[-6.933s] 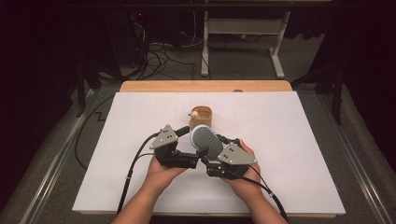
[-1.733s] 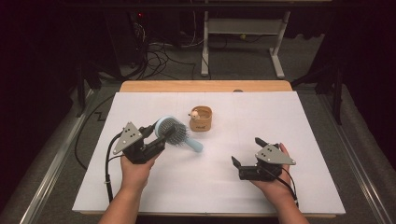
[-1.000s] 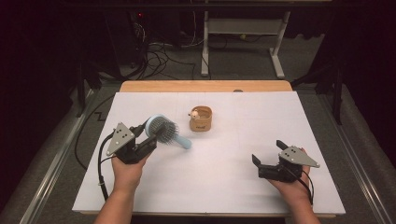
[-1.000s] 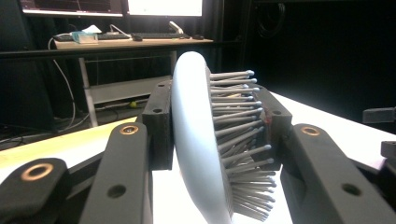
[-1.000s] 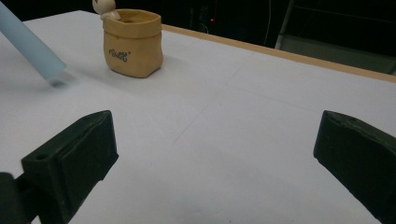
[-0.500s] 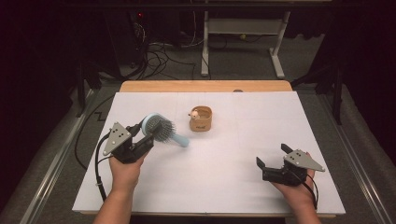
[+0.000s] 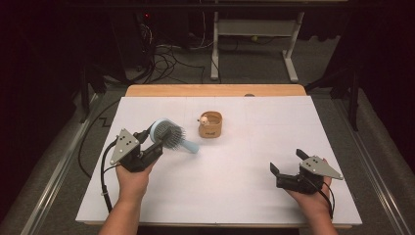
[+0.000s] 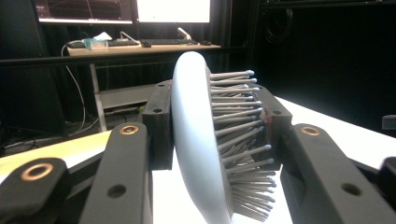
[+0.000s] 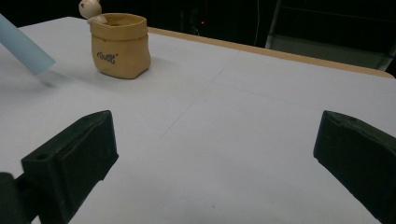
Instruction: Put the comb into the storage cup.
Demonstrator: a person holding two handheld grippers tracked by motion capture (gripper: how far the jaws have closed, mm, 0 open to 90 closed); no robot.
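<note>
A light blue hairbrush (image 7: 169, 134) with grey bristles is held above the left part of the white table cover (image 7: 254, 122). My left gripper (image 7: 157, 143) is shut on the brush head, and the handle points right and down toward the table. In the left gripper view the jaws press the brush (image 8: 196, 140) on its smooth back and its bristle tips, with the left gripper (image 8: 217, 126) around it. My right gripper (image 7: 286, 162) rests at the front right, open. The right gripper (image 9: 219, 154) has nothing between its fingers (image 9: 74, 158).
A small tan pot (image 7: 210, 125) with a little figure on its rim stands mid-table, just right of the brush handle. The right gripper view shows the pot (image 9: 120, 44) and the handle's tip (image 9: 23, 44) ahead. A wooden table edge (image 7: 215, 90) lies behind the cover.
Both grippers were together at the brush mid-table at first. The left one has since carried it to the left, and the right one has let go and moved to the front right. Both have held still lately.
</note>
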